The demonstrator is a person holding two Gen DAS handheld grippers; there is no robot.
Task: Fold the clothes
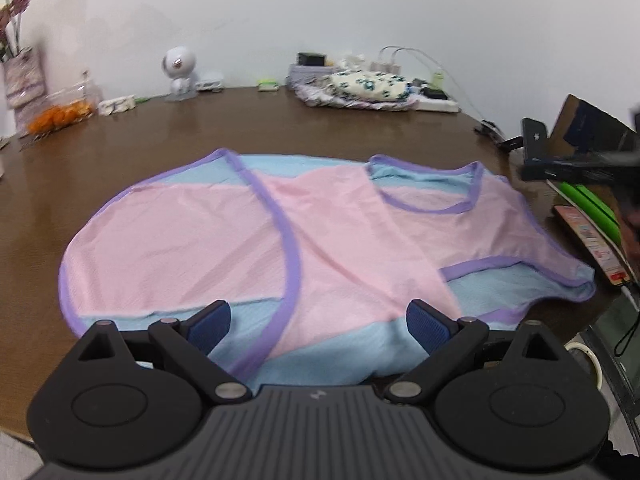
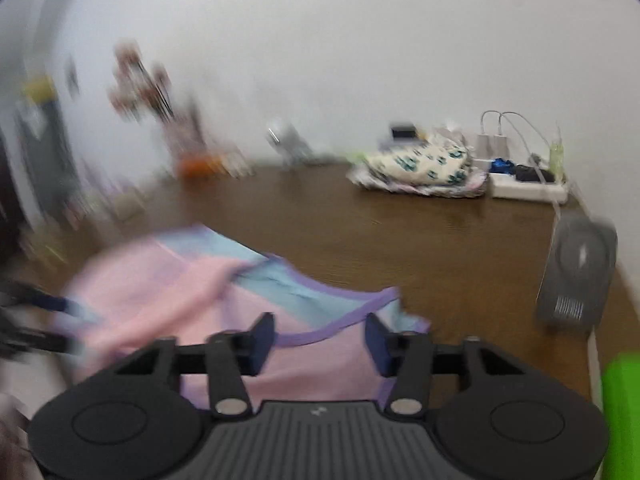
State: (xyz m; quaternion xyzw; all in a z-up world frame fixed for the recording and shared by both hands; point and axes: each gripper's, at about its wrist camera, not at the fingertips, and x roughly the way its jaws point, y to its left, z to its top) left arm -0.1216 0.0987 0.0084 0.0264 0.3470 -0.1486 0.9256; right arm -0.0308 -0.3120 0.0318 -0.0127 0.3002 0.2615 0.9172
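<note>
A pink and light-blue sleeveless top with purple trim (image 1: 320, 240) lies spread on the brown table (image 1: 280, 128), one side folded across its middle. My left gripper (image 1: 319, 326) is open and empty, just above the garment's near blue hem. My right gripper (image 2: 320, 342) is open and empty above the garment's (image 2: 200, 292) purple-trimmed edge; this view is blurred. The right gripper also shows at the right edge of the left wrist view (image 1: 580, 164), and the left gripper shows dimly at the left edge of the right wrist view (image 2: 36, 320).
A pile of folded patterned clothes (image 1: 360, 88) sits at the table's far side, next to a power strip with chargers (image 2: 528, 188). A small white robot figure (image 1: 180, 72), a vase and a bag of oranges (image 1: 60, 116) stand at the far left. A grey device (image 2: 580, 272), boxes and a green object (image 1: 592, 208) crowd the right edge.
</note>
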